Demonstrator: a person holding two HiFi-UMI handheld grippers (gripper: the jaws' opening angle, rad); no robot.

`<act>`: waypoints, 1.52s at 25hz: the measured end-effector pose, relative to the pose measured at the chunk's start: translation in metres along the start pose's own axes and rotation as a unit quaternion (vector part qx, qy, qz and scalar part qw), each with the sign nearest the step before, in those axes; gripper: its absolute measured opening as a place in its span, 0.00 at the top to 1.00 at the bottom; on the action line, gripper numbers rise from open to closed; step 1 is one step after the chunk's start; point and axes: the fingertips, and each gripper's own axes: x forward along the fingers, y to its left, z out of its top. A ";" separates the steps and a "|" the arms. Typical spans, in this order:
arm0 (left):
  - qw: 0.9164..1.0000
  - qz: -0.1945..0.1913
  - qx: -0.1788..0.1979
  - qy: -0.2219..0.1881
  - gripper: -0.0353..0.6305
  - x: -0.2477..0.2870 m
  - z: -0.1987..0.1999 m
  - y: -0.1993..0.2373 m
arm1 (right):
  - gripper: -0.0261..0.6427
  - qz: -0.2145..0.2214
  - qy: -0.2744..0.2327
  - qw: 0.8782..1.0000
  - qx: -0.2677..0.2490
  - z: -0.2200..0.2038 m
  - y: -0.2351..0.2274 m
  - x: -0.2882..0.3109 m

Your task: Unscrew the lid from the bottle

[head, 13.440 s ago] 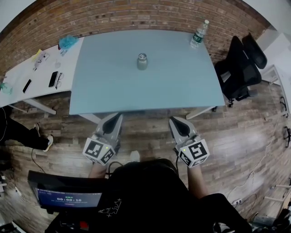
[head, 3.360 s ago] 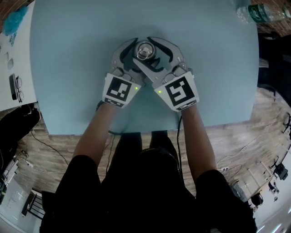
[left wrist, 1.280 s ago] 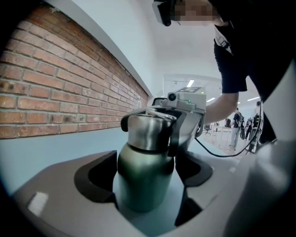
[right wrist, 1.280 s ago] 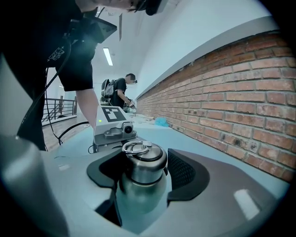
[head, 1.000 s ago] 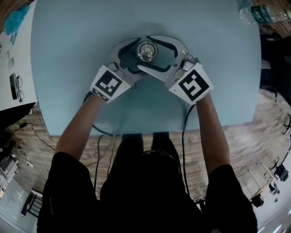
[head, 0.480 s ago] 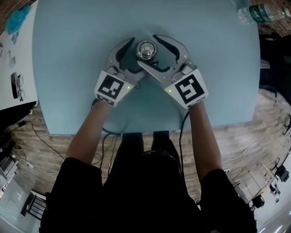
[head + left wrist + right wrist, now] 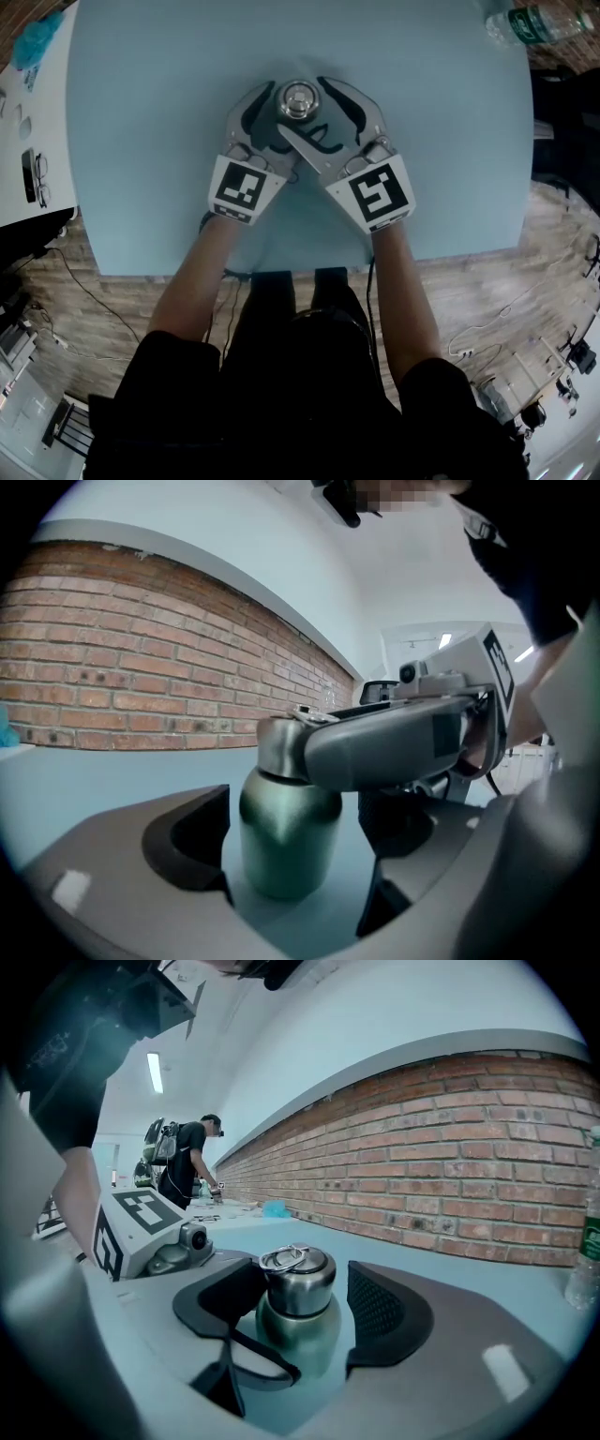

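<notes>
Head view, bottle (image 7: pixel 298 101): upright at the centre of the blue table (image 7: pixel 141 141), seen from above.
Head view, left gripper (image 7: pixel 269 120): comes in from near left, one jaw on either side of the bottle.
Head view, right gripper (image 7: pixel 317 112): comes in from near right and crosses above the left gripper.
Head view, plastic water bottle (image 7: pixel 530 23): far right table corner, well apart.
Left gripper view, jaws: apart, straddling the green bottle body, with a narrow gap at each pad. A right gripper finger (image 7: pixel 394 742) crosses at lid height.
Right gripper view, jaws: apart around the steel lid (image 7: pixel 298 1283). The view-left pad (image 7: pixel 220 1302) appears to rest against it. The view-right pad (image 7: pixel 380 1312) is just beside it, not touching.
Right gripper view, person (image 7: pixel 192 1171): far left, beside the brick wall (image 7: pixel 450 1166).
</notes>
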 end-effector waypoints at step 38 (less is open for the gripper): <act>0.999 0.048 0.009 -0.009 0.41 0.010 0.003 0.004 | 0.56 -0.034 0.026 0.999 -0.023 -0.002 -0.002 0.015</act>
